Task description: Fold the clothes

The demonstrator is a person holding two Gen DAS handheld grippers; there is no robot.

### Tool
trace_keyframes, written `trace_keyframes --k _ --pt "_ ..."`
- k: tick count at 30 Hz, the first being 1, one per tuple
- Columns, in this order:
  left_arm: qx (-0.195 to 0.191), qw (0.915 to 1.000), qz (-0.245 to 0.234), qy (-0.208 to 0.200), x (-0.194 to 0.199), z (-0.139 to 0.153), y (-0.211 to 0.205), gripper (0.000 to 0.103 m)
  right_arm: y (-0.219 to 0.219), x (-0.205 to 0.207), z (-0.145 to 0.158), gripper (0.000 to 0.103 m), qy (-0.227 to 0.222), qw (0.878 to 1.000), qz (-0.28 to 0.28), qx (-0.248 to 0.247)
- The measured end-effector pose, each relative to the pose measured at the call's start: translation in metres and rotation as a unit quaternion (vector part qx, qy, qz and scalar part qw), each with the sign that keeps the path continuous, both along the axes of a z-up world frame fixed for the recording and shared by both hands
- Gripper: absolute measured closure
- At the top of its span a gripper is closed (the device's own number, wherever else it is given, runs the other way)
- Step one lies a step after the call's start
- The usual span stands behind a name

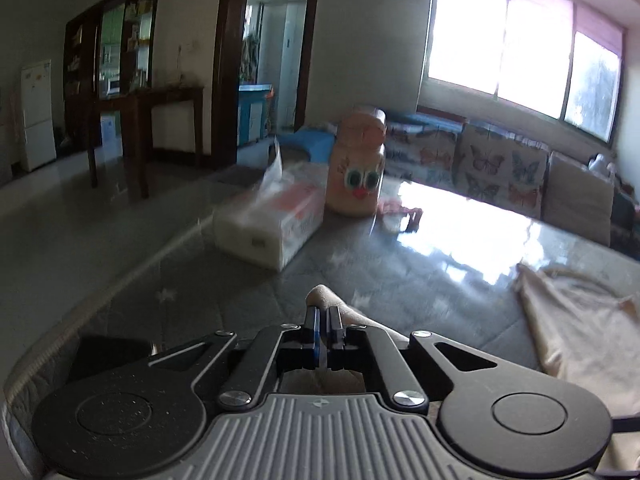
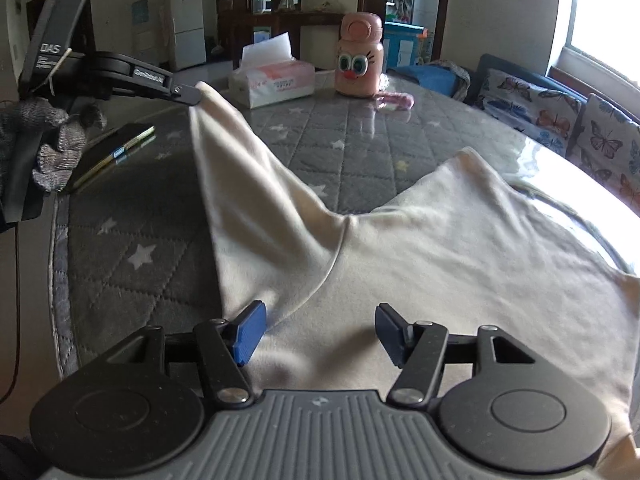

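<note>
We see the cream-coloured soft fabric garment (image 2: 420,248) spread over the grey quilted star-patterned surface (image 2: 132,236), one corner lifted off it. Our left gripper (image 1: 323,326) has its jaws closed on that raised corner. Our right gripper (image 2: 318,334) hovers just above the near part of the garment, jaws spread wide with nothing between them. Farther back on the surface stand a white tissue pack (image 2: 276,80) and a peach plastic jar with cartoon eyes (image 2: 359,62).

Home living room: butterfly-print sofa (image 1: 500,168) under a big window (image 1: 520,40), white fridge (image 2: 187,24), wooden cabinet (image 1: 108,40), tissue box (image 2: 276,80) on padded table (image 2: 340,136).
</note>
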State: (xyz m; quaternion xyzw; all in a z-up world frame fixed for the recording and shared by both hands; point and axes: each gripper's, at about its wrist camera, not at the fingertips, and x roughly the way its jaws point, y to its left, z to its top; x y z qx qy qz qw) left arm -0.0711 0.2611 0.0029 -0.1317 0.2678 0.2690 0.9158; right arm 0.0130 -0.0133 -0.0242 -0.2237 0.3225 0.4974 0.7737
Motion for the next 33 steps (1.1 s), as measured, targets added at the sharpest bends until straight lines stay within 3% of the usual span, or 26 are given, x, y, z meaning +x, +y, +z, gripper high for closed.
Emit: trace_keyframes --k 6,12,19,23,27,31,33 --pt "0.003 0.9997 -0.011 -0.023 -0.001 0.02 -0.008 0.1 -0.002 -0.002 0.004 0.041 -0.008 1.0 0.009 0.003" --pt "0.027 0.9925 -0.088 -0.08 0.01 0.077 -0.059 0.1 -0.012 0.0 0.01 0.041 0.007 1.0 0.008 0.017" --pt "0.045 0.9654 -0.228 -0.119 0.037 0.107 -0.146 0.1 -0.062 0.021 0.03 0.041 0.013 0.998 -0.054 0.044" --pt "0.036 0.9454 -0.302 -0.117 0.054 0.102 -0.19 0.099 -0.094 0.033 0.036 0.041 0.008 0.994 -0.099 0.054" --pt "0.024 0.9238 -0.371 -0.091 0.066 0.084 -0.222 0.095 -0.131 0.046 0.037 0.041 0.011 0.987 -0.15 0.06" --pt "0.028 0.9088 -0.41 -0.07 0.061 0.069 -0.234 0.072 -0.16 0.05 0.036 0.041 0.012 0.981 -0.186 0.061" --pt "0.035 0.9107 -0.407 -0.059 0.056 0.062 -0.225 0.071 -0.168 0.051 0.035 0.041 0.013 0.979 -0.195 0.06"
